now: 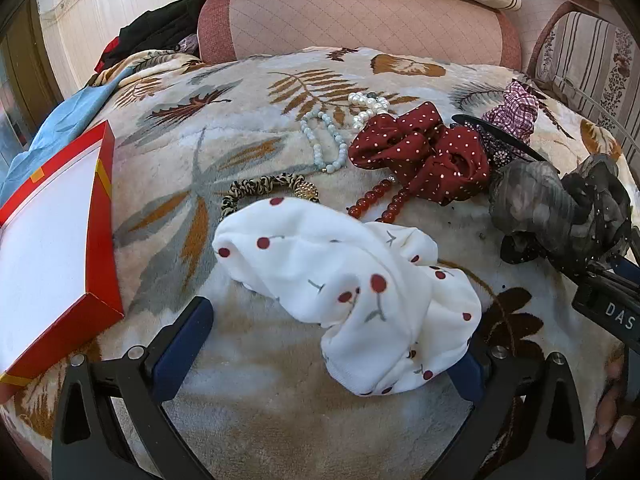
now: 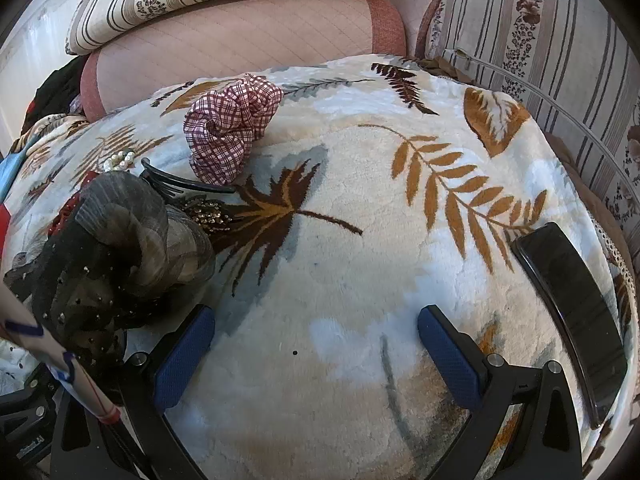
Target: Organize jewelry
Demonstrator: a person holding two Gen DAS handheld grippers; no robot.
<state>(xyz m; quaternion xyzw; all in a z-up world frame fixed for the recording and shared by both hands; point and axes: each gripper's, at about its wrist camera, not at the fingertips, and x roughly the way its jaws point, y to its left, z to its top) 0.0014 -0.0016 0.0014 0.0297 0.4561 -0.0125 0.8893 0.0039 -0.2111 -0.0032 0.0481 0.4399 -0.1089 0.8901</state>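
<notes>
White cherry-print fabric scrunchie [image 1: 352,288] on leaf-patterned blanket [image 1: 248,420], between spread jaws of left hand-held gripper [image 1: 328,344], ungripped. Right hand-held gripper [image 2: 316,352] wide open, empty. Risk: closing may snag blanket pile or red beaded bracelet [image 1: 376,202].

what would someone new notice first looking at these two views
Probably the white cherry-print scrunchie, lying on the leaf-patterned blanket between the open left gripper's fingers. Behind it sits the dark red polka-dot scrunchie amid bead bracelets, with a red box at the left edge. In the right wrist view, the smoky grey gauze scrunchie beside the open right gripper stands out.
</notes>
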